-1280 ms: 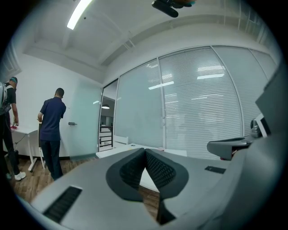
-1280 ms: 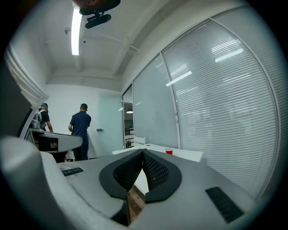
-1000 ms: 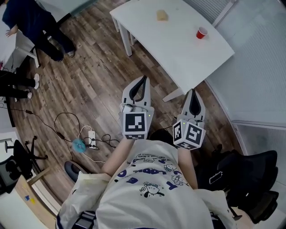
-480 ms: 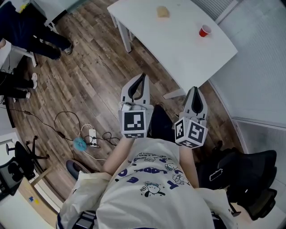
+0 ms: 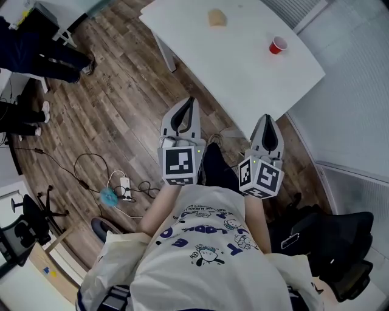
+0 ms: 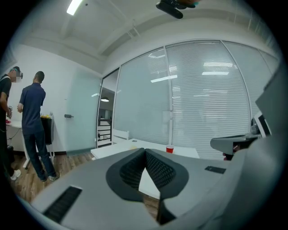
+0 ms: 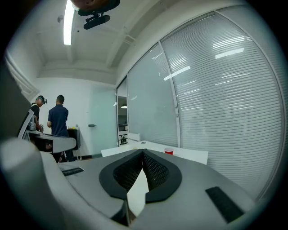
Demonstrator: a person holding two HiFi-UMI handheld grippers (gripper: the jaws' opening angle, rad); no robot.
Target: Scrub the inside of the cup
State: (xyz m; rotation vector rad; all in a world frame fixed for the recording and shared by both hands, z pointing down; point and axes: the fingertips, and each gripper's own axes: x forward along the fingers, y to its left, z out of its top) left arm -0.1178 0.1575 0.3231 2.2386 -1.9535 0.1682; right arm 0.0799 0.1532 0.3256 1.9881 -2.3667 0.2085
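A red cup (image 5: 276, 45) stands upright on the far right part of a white table (image 5: 243, 67). A tan sponge (image 5: 217, 17) lies near the table's far edge. My left gripper (image 5: 189, 101) is shut and empty, held over the wood floor short of the table's near edge. Beside it my right gripper (image 5: 268, 118) is shut and empty too, just off the table's near corner. Both are well short of the cup. In the left gripper view the cup (image 6: 169, 149) shows small beyond the closed jaws, and likewise the cup (image 7: 168, 151) in the right gripper view.
People (image 5: 36, 58) stand at the far left by another desk. Cables and a power strip (image 5: 118, 185) lie on the wood floor at left. A black office chair (image 5: 331, 243) is at my right. Glass walls with blinds (image 7: 216, 103) stand behind the table.
The table, cup and sponge have shifted slightly nearer and left in the head view. Both grippers stay shut and keep the same places relative to my body.
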